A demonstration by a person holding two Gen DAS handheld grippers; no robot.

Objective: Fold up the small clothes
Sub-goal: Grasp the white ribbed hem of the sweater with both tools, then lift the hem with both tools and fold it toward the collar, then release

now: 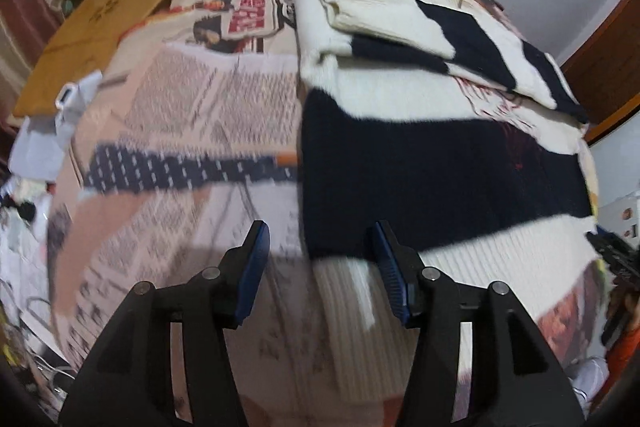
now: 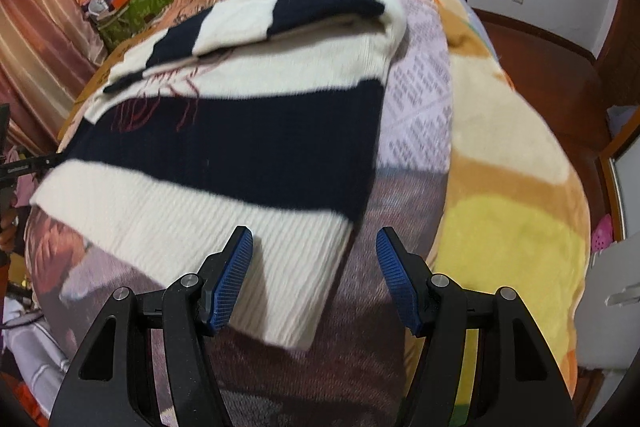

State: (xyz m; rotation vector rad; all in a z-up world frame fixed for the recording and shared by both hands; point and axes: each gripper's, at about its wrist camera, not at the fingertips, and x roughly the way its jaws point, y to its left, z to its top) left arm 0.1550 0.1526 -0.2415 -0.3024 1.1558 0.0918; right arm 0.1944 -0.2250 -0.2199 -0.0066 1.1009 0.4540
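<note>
Left wrist view: the cream and navy striped knitted sweater (image 1: 432, 163) lies flat on the newspaper-print bedspread (image 1: 184, 115) of the bed, with both sleeves already folded across its upper part. The left gripper (image 1: 320, 259) hangs above the sweater's lower left corner. Its 2 blue-padded fingers (image 1: 254, 271) stand apart with nothing between them; the sweater's left edge runs between them, beneath and not touched. The cream ribbed hem lies just ahead and to the right.

Right wrist view: the same sweater (image 2: 240, 131) fills the left and centre of the frame; its long axis runs from the hem, nearest the camera, up to the folded sleeves. The right gripper (image 2: 316, 259) hangs above the lower right hem corner, fingers (image 2: 232, 279) spread and empty, with the corner lying below the gap.

Judgement: each gripper is nearest its own hem corner, so the next fold likely requires both to close on the hem and carry it away from the camera, toward the sleeves.
</note>
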